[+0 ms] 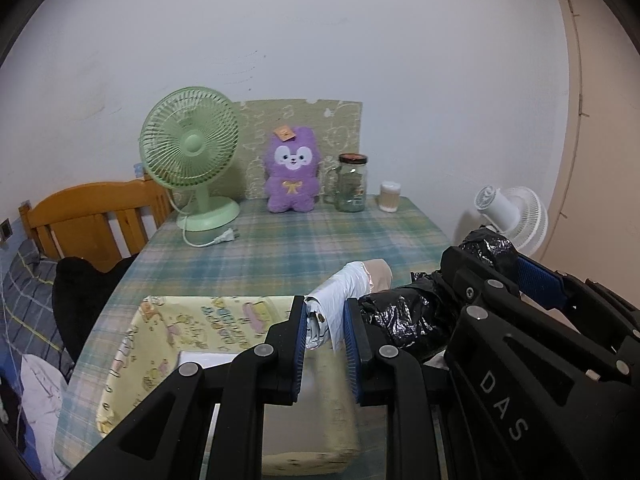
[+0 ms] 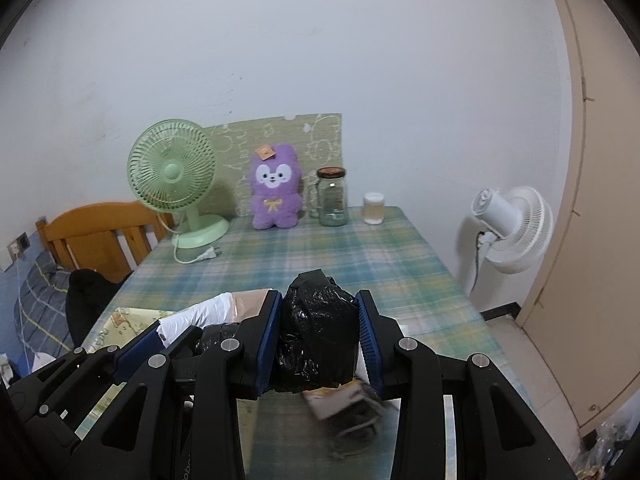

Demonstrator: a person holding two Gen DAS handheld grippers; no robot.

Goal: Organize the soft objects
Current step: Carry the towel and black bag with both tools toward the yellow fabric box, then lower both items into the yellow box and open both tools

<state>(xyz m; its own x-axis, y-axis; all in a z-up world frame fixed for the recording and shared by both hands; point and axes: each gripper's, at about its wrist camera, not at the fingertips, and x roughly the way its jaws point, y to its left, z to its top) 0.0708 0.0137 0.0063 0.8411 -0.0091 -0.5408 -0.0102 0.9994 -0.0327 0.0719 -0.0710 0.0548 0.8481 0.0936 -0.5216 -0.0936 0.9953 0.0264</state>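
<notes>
My left gripper [image 1: 325, 312] is shut on a rolled white plastic bundle [image 1: 340, 292] with a beige end. It holds the bundle just above a yellow printed fabric basket [image 1: 160, 344] at the near edge of the plaid table [image 1: 280, 248]. My right gripper [image 2: 320, 308] is close beside it on the right, shut on a crumpled black plastic bag [image 2: 318, 332]. That black bag [image 1: 400, 320] also shows next to the left gripper's right finger. The white bundle [image 2: 200, 314] lies to the left of the right gripper.
A purple plush [image 1: 293, 172], a green fan [image 1: 192, 152] with a loose cord, a glass jar [image 1: 352, 184] and a small cup [image 1: 390, 197] stand at the table's far edge. A white fan [image 2: 512, 228] is on the right. A wooden bed frame [image 1: 92, 216] is on the left.
</notes>
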